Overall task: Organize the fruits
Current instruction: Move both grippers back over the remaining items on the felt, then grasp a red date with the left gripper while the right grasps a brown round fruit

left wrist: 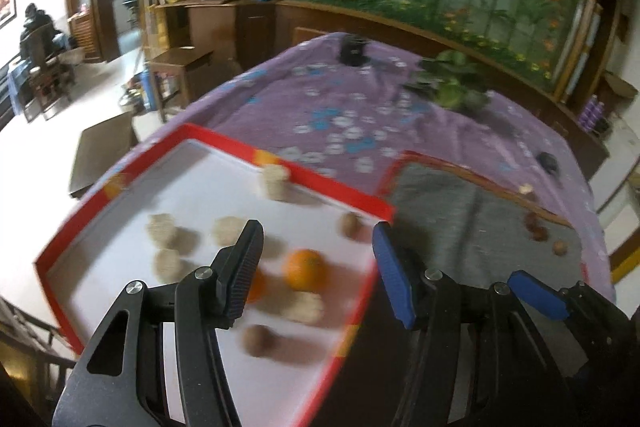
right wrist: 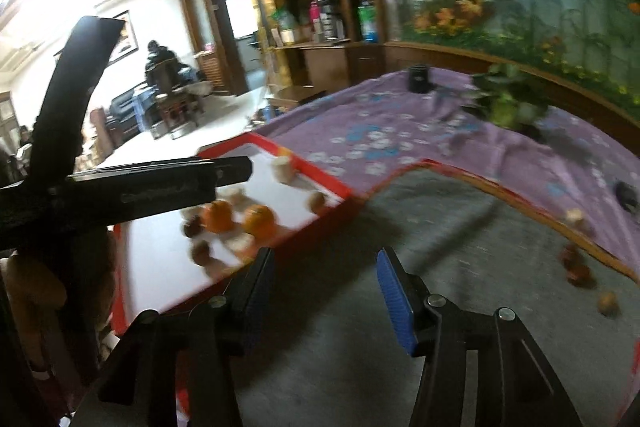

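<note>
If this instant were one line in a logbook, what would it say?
left tongs: open, empty, over white tray | right tongs: open, empty, over grey tray | oranges in white tray

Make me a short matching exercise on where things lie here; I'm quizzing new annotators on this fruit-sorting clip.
Things:
1. orange
2. walnut
3. leafy plant
4. seated person

Places:
A. on the purple floral cloth, far side of the table
B. in the white-floored red-rimmed tray
C. in the room beyond the table
D. in the grey-floored tray, near its right edge

Pairs: 1-B, 2-D, 3-A, 4-C
</note>
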Demonstrator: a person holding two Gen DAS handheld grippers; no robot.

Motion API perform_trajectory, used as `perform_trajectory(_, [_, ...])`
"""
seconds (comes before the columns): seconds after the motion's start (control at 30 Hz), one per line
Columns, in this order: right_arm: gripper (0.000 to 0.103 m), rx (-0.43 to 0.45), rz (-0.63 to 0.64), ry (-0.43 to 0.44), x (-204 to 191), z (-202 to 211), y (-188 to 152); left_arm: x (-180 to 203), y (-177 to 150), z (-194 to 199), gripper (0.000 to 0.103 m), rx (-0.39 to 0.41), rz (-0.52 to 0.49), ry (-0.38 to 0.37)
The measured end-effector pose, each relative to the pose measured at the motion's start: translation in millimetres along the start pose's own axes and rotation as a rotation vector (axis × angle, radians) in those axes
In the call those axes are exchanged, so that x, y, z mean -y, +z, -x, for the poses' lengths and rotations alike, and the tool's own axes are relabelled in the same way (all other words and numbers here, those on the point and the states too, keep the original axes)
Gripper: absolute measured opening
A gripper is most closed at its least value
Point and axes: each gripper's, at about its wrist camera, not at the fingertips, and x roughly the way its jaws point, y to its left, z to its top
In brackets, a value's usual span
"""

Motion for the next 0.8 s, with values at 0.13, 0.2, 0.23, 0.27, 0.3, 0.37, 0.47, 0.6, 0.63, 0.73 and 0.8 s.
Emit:
perform_trajectory(0.13, [0.051,-0.002,-0.026,-0.073,23.5,19.7,-14.2,35.4,-3.1,-3.0,0.057,0.000,-0.054,-0.050])
perform_trajectory(0.2, [0.051,-0.003,-0.048,-0.096,36.5,30.0,-21.3,53.6,-5.5,-5.2,0.057,-0.001,-0.088,-0.075])
perform_trajectory(0.23, [0.052,0.000,-0.059,-0.113,43.0,34.9,-24.7,63.3,-6.6,-6.5,0.057,0.000,-0.105,-0.084])
perform_trajectory(0.27, [0.052,0.003,-0.073,-0.135,50.7,40.5,-28.4,70.7,-7.4,-7.9,0.057,-0.002,-0.115,-0.088])
perform_trajectory(0.3, [0.055,0.006,-0.082,-0.150,56.6,44.9,-31.4,80.7,-8.2,-10.7,0.057,-0.010,-0.128,-0.098])
perform_trajectory(0.37, [0.060,0.016,-0.096,-0.184,68.6,55.3,-38.0,96.1,-10.1,-14.7,0.057,-0.027,-0.149,-0.120])
perform_trajectory(0.47, [0.063,0.035,-0.130,-0.215,86.2,69.6,-46.3,114.1,-13.2,-19.6,0.057,-0.045,-0.180,-0.136])
perform_trajectory(0.6, [0.064,0.049,-0.188,-0.245,113.2,83.2,-54.6,137.8,-15.3,-28.4,0.057,-0.072,-0.220,-0.157])
perform_trajectory(0.63, [0.064,0.047,-0.205,-0.254,121.7,86.2,-57.1,142.2,-14.9,-30.9,0.057,-0.076,-0.227,-0.160])
perform_trajectory(0.73, [0.064,0.046,-0.244,-0.278,139.5,93.1,-63.4,157.9,-14.2,-38.8,0.057,-0.092,-0.261,-0.170])
perform_trajectory(0.8, [0.064,0.051,-0.274,-0.282,151.5,97.4,-67.3,167.4,-12.8,-45.2,0.057,-0.105,-0.271,-0.182])
